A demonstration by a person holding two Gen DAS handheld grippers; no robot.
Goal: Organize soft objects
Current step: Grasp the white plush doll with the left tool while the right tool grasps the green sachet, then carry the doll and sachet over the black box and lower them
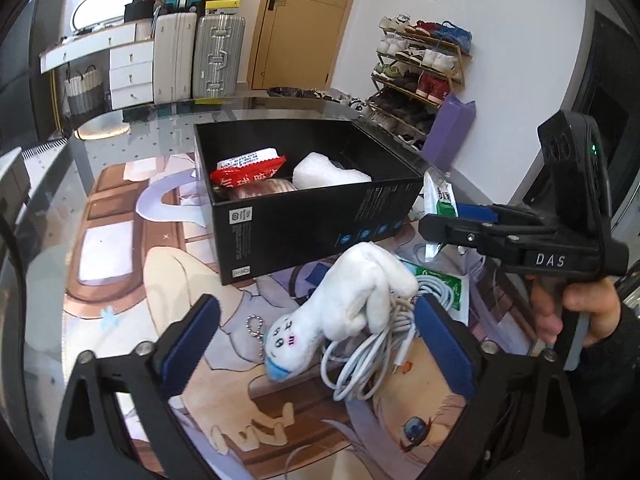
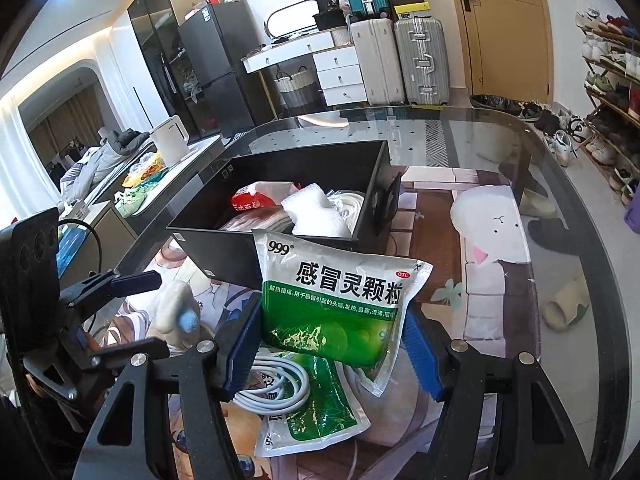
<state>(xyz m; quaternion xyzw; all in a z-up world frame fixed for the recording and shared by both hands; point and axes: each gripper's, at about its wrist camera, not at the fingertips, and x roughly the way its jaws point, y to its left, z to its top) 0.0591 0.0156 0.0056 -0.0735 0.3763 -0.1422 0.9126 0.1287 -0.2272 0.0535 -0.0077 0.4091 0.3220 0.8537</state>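
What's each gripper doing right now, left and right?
Left gripper: open, fingers either side of the white plush toy, not gripping it.
Right gripper: shut on the green medicine packet, lifted off the table.

Left gripper (image 1: 316,334): jaws spread wide, angled down.
Right gripper (image 2: 332,344): jaws clamped, tilted down.
Hand (image 1: 576,308): wraps the right gripper's handle.

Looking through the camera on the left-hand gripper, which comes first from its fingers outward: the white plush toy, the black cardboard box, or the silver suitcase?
1. The white plush toy, lying between the left gripper fingers, beside a coiled white cable.
2. The black cardboard box, just beyond it on the table.
3. The silver suitcase, far off by the door.
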